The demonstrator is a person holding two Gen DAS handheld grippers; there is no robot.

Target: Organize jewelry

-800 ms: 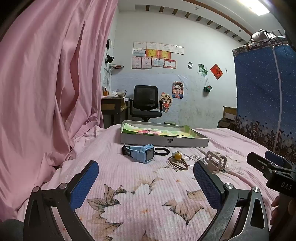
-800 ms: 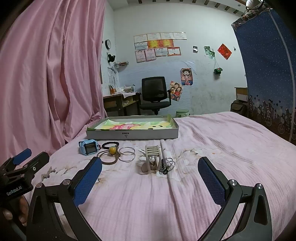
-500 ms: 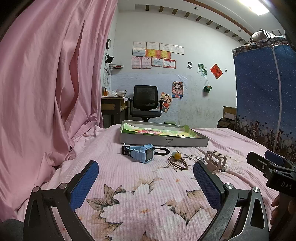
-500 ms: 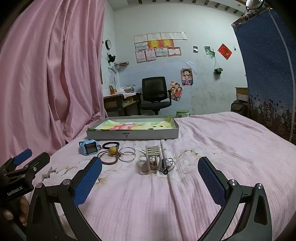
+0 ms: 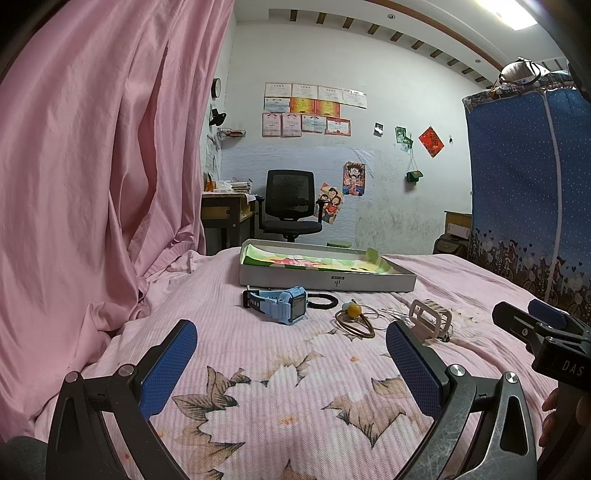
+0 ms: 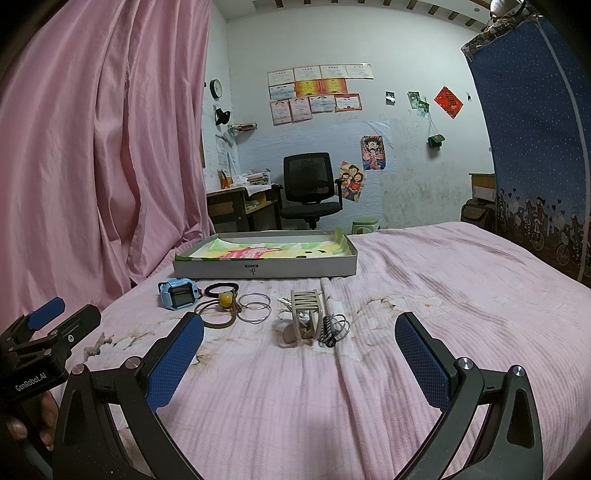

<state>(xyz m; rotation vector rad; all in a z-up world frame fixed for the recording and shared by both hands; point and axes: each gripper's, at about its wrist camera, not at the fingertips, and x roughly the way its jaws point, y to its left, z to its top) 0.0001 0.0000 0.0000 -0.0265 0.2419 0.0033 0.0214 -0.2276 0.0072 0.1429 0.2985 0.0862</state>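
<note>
We hold the left gripper [image 5: 291,349] and right gripper [image 6: 299,341] wide open and empty, near the jewelry row—blue watch [image 6: 176,294], beaded cord [image 6: 221,308], hair claw [image 6: 306,314]—fronting the far tray [image 6: 266,271] on the bed [image 6: 424,295], ready to sort.

Both views were evenly lit and fairly bright, with cool indoor light. In the left wrist view a ceiling light panel [image 5: 511,14] blew out to white at about 1 o'clock, near the frame's edge. The white wall [image 6: 406,44] reflected that light without glare. Shadows on the pink bedspread [image 6: 332,387] were soft and faint, only a dull patch under the nearest gear at 6 o'clock. Fisheye distortion bent the pink curtain [image 5: 92,166] at 9 o'clock and the blue wardrobe [image 5: 517,184] at 3 o'clock inward, and the 4 corners fell to black vignette. Focus held sharp throughout, with no motion blur.
</note>
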